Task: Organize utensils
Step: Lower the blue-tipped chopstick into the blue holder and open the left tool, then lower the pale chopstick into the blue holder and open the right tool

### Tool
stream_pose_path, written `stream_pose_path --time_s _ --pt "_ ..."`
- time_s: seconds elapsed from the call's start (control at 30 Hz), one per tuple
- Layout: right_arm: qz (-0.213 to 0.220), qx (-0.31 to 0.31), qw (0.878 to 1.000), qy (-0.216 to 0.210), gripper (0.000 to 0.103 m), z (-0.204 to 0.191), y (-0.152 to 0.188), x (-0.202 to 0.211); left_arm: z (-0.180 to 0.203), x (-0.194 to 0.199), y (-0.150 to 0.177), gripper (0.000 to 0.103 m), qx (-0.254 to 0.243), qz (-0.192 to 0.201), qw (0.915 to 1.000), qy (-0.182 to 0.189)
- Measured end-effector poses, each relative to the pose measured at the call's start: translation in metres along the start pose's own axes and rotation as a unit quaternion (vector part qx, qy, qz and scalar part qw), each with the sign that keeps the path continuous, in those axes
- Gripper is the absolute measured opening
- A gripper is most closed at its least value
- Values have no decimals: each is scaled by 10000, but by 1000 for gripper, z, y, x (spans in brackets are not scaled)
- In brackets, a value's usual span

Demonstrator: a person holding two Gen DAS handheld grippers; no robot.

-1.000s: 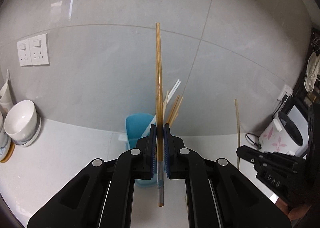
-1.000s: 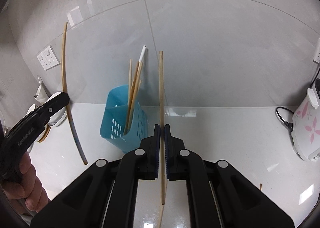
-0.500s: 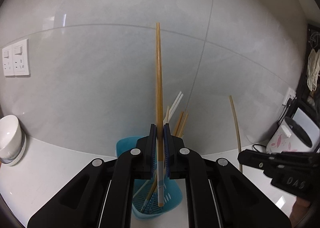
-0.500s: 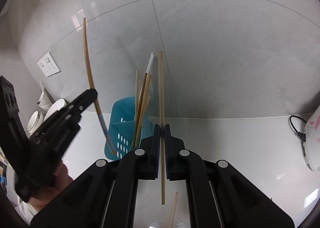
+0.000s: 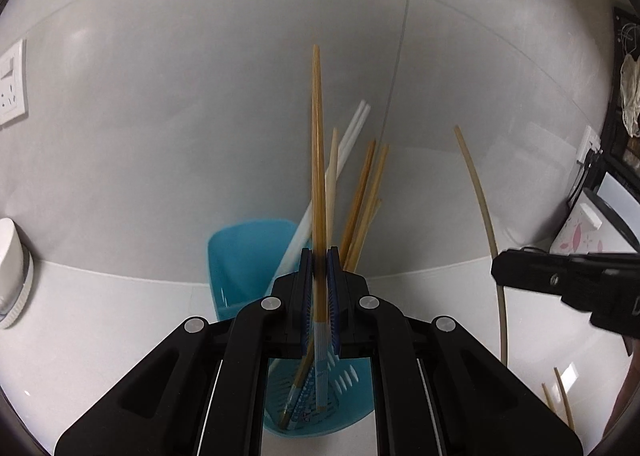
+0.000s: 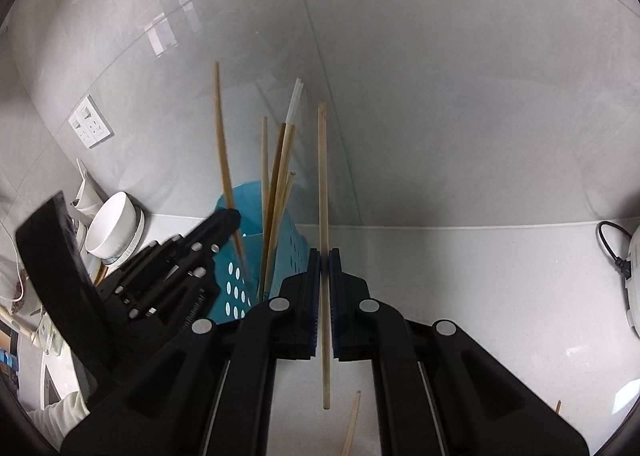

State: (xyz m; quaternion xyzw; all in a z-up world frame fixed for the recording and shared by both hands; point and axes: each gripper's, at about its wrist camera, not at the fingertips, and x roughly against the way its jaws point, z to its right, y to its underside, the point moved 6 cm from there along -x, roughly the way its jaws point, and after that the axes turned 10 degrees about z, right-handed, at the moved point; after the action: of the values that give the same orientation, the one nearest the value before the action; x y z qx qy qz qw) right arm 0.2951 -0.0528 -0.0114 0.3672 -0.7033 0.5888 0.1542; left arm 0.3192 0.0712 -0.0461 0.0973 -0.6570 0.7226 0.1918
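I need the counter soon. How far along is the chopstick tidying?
Several chopsticks already stand in the blue holder. The left claw grips one over the holder; the right claw grips another beside it. Loose chopsticks remain on the counter.

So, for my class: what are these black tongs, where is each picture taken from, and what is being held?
No robot here: a person holds a pair of handheld tongs in each hand, each with a camera looking along its fingers. The left camera shows the left tongs shut on a brown chopstick, its tip down inside the blue holder, where other chopsticks stand. The right camera shows the right tongs shut on a pale chopstick beside the holder. Loose chopsticks lie on the white counter.
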Motion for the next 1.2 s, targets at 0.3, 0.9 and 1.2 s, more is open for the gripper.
stream_pose_path --time_s 0.3,0.9,1.2 --pt "-64 19 10000 -33 4 -1 7 -1 5 -2 10 9 -70 -167 9998 -58" --pt "475 209 9968 -611 4 -40 -19 -1 -37 72 19 96 324 -803 9927 -837" --pt "870 206 9929 -782 4 -66 -33 -14 -66 91 25 97 457 -983 9870 -1184"
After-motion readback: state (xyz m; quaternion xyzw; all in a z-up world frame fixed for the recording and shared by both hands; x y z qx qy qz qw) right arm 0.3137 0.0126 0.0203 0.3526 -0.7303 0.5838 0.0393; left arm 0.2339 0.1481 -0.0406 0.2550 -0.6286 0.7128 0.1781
